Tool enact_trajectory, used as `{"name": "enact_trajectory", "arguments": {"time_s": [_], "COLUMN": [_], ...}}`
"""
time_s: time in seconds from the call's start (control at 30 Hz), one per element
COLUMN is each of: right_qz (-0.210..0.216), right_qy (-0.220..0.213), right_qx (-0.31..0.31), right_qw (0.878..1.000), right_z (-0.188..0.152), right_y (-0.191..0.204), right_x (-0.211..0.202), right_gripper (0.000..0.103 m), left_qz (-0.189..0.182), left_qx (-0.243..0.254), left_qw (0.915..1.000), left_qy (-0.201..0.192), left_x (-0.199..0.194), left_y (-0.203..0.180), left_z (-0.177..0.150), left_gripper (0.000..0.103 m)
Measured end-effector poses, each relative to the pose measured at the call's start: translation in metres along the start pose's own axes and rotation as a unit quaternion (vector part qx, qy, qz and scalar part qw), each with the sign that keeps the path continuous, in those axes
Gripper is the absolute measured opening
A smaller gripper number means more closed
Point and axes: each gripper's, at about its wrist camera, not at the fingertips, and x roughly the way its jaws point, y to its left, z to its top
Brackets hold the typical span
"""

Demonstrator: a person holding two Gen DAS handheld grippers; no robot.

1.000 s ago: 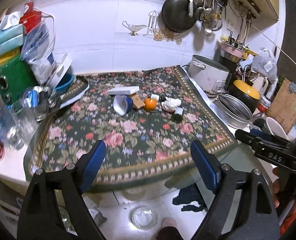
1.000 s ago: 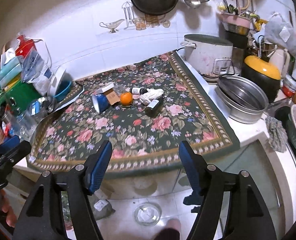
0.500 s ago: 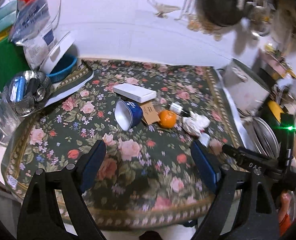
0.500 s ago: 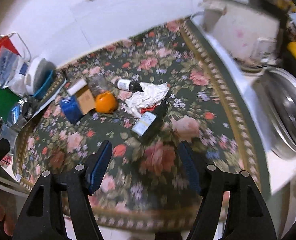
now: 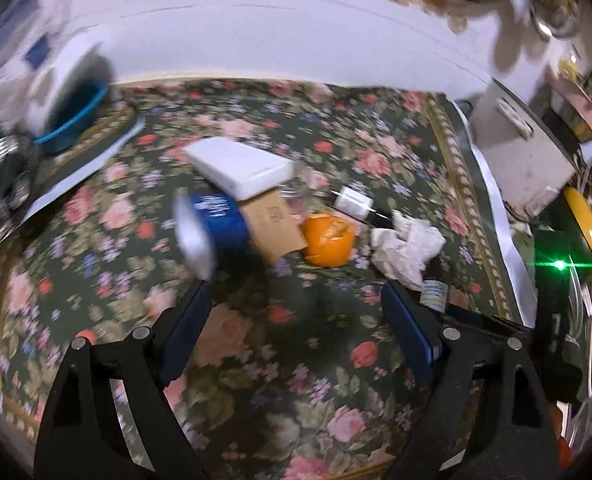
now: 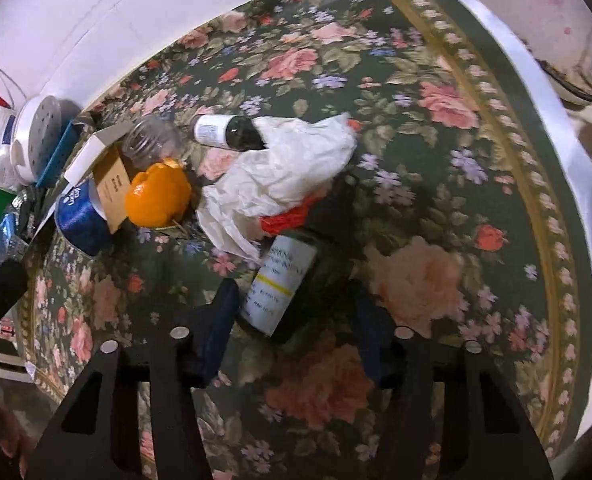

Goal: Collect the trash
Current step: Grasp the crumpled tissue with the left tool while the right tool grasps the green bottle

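Observation:
Trash lies in a cluster on the floral cloth (image 6: 415,280). In the right wrist view my right gripper (image 6: 296,308) is open, its fingers on either side of a dark bottle with a white label (image 6: 282,284) lying on its side. Beyond it lie a crumpled white tissue (image 6: 280,172), an orange peel (image 6: 158,194), a second small dark bottle (image 6: 228,132), a clear cup (image 6: 150,140), a brown card box (image 6: 114,186) and a blue paper cup (image 6: 82,220). In the left wrist view my left gripper (image 5: 296,308) is open and empty above the cloth, short of the orange peel (image 5: 327,238), blue cup (image 5: 212,228) and white box (image 5: 240,166).
A white cooker (image 5: 519,152) and a yellow-lidded pot (image 5: 585,220) stand at the right beyond the cloth's edge. A blue tub with a white lid (image 5: 70,116) and packets crowd the left. The white tiled wall (image 5: 296,32) closes the back.
Both grippers have moved forward and down over the cloth towards the trash. The right gripper now straddles the labelled dark bottle. Both stay open.

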Motion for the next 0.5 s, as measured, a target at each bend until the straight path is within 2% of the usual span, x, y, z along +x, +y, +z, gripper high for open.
{"name": "enact_trajectory", "arguments": {"time_s": [0.17,0.3,0.5], "right_qz": [-0.034,-0.051,-0.06], "right_qy": [-0.006,-0.015,-0.031], "right_qx": [0.005,0.016,0.033], "right_qw": [0.999,0.998,0.997], "right_z": [-0.006,-0.011,-0.014], "right_y": [-0.017,-0.034,-0.053], "right_x": [-0.01,-0.018,-0.031], "right_gripper": [0.045,0.044,0.041], "left_qz": [-0.04,-0.069,-0.086], "left_qx": [0.057,0.101,0.119], "left_qw": [0.9973,0.9921,0.9877], "left_qy": [0.025,0.028,0.053], "left_x": [0.025,0.04,0.075], "left_y": [-0.031,-0.062,-0.091], "left_z": [0.012,0.017,0.018], "left_gripper": [0.086,0.086,0.067]}}
